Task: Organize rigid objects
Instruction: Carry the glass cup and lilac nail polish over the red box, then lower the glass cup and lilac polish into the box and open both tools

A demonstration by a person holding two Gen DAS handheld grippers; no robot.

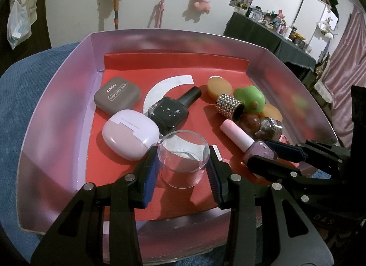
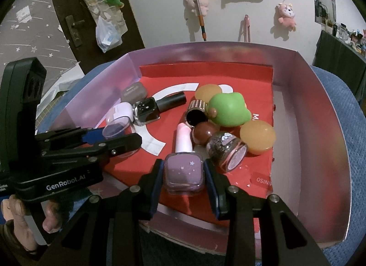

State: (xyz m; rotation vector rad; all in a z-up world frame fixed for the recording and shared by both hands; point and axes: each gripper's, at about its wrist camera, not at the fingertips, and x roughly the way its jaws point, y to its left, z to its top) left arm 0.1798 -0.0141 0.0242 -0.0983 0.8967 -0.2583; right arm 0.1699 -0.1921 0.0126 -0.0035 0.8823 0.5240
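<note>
Blue towelling cloth (image 1: 27,115) covers the surface under a shallow lilac cardboard tray (image 1: 57,115) lined with red paper. Going left to right in the left wrist view, a taupe square eyeshadow compact (image 1: 117,95) lies at ten o'clock on the liner, with a glossy lilac earbud case (image 1: 130,137) just below it. A black star-printed nail polish bottle (image 1: 170,111) lies on its side just right of the case. At six o'clock the left gripper (image 1: 183,165) is closed on a small clear glass cup (image 1: 181,160), both blue pads pressing its wall as it stands upright on the liner. At two o'clock, a soft green rubber toy (image 1: 250,97), a studded gold cap (image 1: 228,105), amber round discs (image 1: 218,86) and a glittery little jar (image 1: 268,128) cluster together. At four o'clock, the right gripper (image 2: 183,174) clamps a lilac square nail polish bottle (image 2: 184,172) with a pale pink cap, lying flat and touching the jar.
</note>
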